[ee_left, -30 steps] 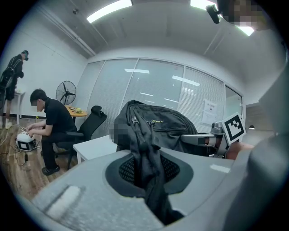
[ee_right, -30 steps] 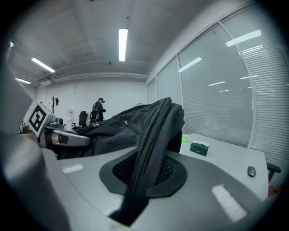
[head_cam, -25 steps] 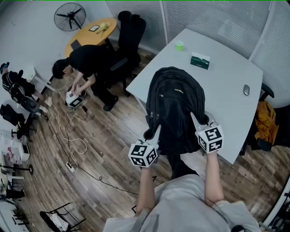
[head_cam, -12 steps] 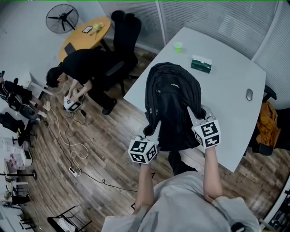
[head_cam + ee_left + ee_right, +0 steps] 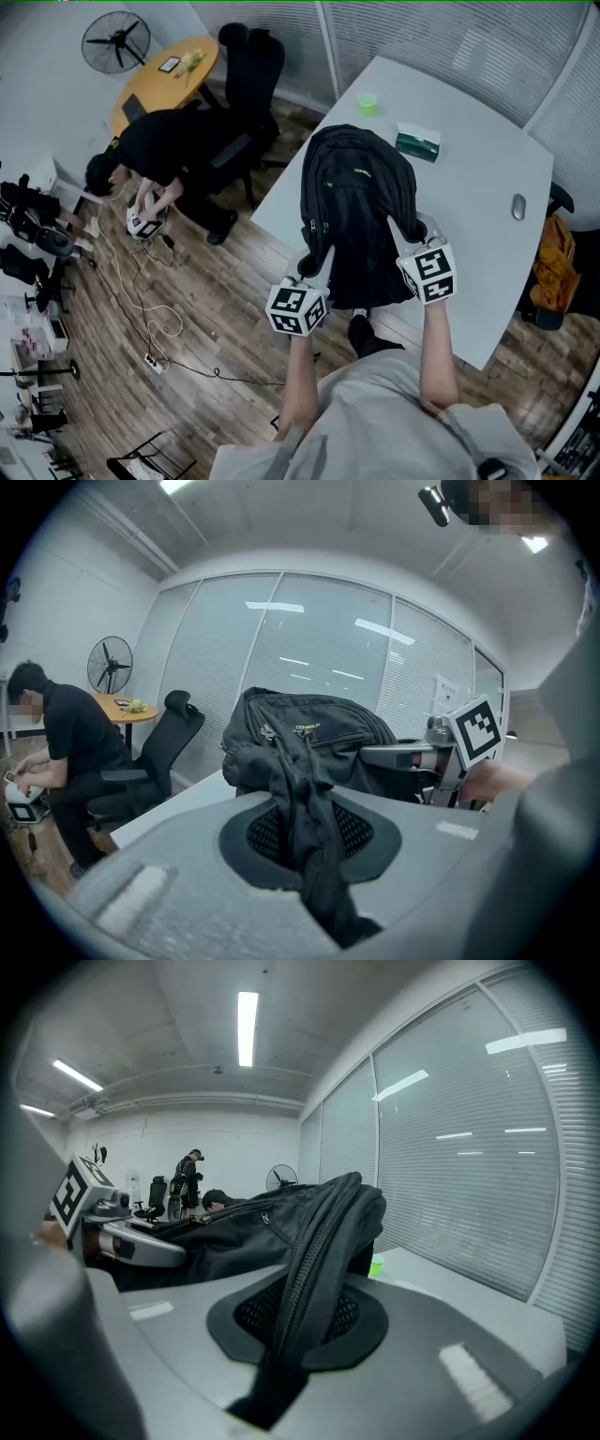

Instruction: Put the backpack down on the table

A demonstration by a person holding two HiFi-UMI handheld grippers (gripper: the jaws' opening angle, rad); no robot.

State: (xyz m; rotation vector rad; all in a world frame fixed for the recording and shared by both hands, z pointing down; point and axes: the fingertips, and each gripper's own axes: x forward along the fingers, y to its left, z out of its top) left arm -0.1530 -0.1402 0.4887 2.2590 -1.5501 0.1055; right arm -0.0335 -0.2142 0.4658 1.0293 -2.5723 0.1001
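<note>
1. The backpack [image 5: 361, 211] was black woven fabric, rounded and bulging. It hung over the near left edge of the white table [image 5: 469, 187], with its lower end past that edge. No view showed whether its underside touched the tabletop.
2. The left gripper [image 5: 321, 264], a smooth grey shell with dark mesh-textured pads, was pressed together on a limp, crumpled black strap [image 5: 305, 827] of the backpack. The strap ran through the jaws and drooped out below them.
3. The right gripper [image 5: 398, 232], on the side of the backpack over the table, pinched a firmer padded strap [image 5: 314, 1279] with ribbed edging. This strap arched up from the jaws to the top of the backpack.
4. The backpack's zips looked drawn shut, so what it held stayed hidden.
5. At the far end of the table stood a small translucent green cup [image 5: 367, 101], too small for its contents to be made out. Beside it lay a flat rectangular dark-green box [image 5: 417, 142].
6. A smooth grey mouse [image 5: 518, 206] lay near the table's right edge.
7. Left of the table, on the wood-plank floor, a person in black [image 5: 155, 155] crouched by a black office chair [image 5: 246, 75]. Their hands were on a small white device that was hard to identify.
8. The table's right corner was cut off by the picture's edge.
</note>
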